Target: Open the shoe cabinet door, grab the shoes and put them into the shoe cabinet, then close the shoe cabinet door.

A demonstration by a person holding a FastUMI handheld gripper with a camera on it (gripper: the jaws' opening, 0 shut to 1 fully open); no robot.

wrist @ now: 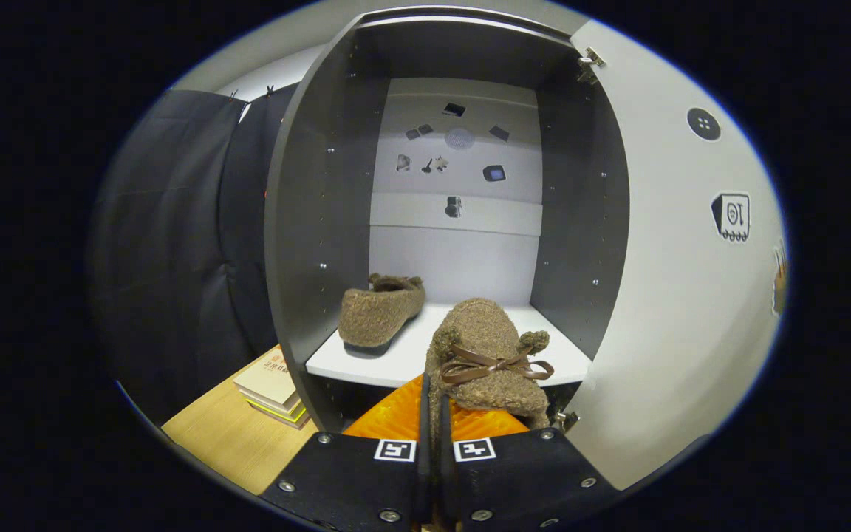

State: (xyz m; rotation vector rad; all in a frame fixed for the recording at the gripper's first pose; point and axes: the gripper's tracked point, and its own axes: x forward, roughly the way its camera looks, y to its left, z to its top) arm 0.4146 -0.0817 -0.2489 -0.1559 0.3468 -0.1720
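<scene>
Your gripper (pixel 433 414) has its fingers drawn nearly together on the thin edge of a fuzzy brown shoe (pixel 488 355), both sides pressing on it. That held shoe rises just ahead of the fingers with its long axis running away from you toward the cabinet interior; the brown ribbon bow (pixel 496 364) and a small pom-pom face you, and the rounded end points up and inward. It hangs over the front lip of the white shelf (pixel 411 347); whether it touches the shelf you cannot tell.

The second shoe (pixel 381 310) already sits on that shelf, to the left and farther in, near the dark left wall. It lies flat on its dark sole, long axis angled from front-left to back-right.

The shoe cabinet (pixel 315 222) has dark grey sides and a pale back panel carrying small stickers. Its door (pixel 684 295) stands swung open on the right. Below left, a light wooden table (pixel 226 436) carries a short stack of books (pixel 272 384), with black cloth beyond.
</scene>
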